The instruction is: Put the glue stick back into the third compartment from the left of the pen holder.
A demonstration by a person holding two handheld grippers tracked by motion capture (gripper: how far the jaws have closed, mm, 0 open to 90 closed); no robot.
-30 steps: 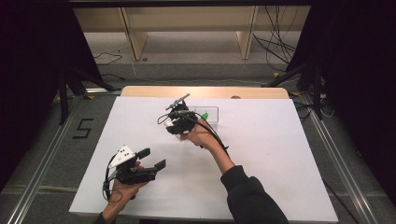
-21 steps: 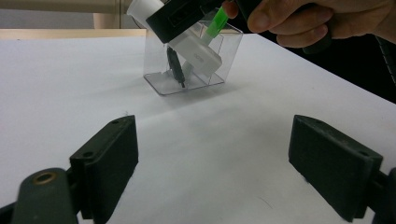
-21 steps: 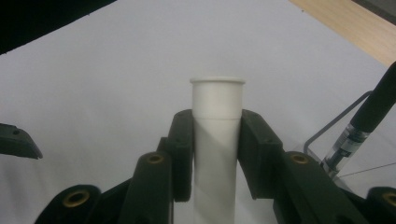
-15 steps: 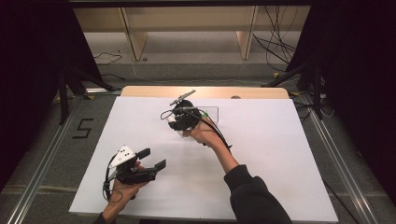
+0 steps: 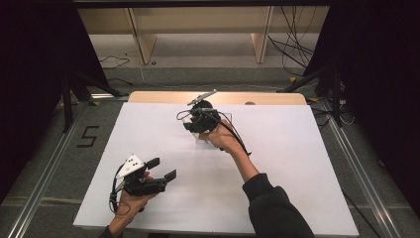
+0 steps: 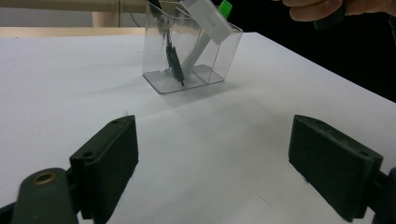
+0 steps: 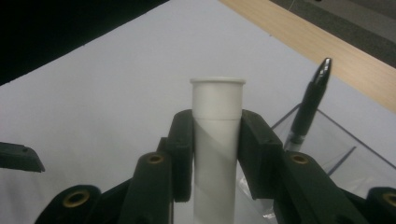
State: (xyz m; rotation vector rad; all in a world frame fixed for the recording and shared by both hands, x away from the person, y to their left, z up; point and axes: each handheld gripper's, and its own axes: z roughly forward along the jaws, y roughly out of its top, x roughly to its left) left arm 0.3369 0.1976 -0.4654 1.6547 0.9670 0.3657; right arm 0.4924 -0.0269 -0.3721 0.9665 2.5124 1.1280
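Since a second ago our right gripper [image 5: 199, 120] has swung a little to the right above the clear plastic holder [image 6: 191, 56], while our left gripper [image 5: 157, 168] has stayed low at the near left of the white table [image 5: 297, 158].

Our right gripper's jaws are clamped on a white marker [image 7: 217, 140], a smooth matte cylinder with a slightly flared rim at its end. Just beside it, a black pen [image 7: 310, 100] with a glossy tapered tip stands tilted in the holder. In the left gripper view, the holder is a transparent, hard-walled box with slanted sides, standing on the table's far half; the marker leans into it and shows a green end [image 6: 225, 8]. We can read no writing on it.

Our left gripper's jaws stand wide apart, holding nothing, matte black blocks over the bare tabletop.

On the floor at left, black tape forms a "5" [image 5: 88, 136].
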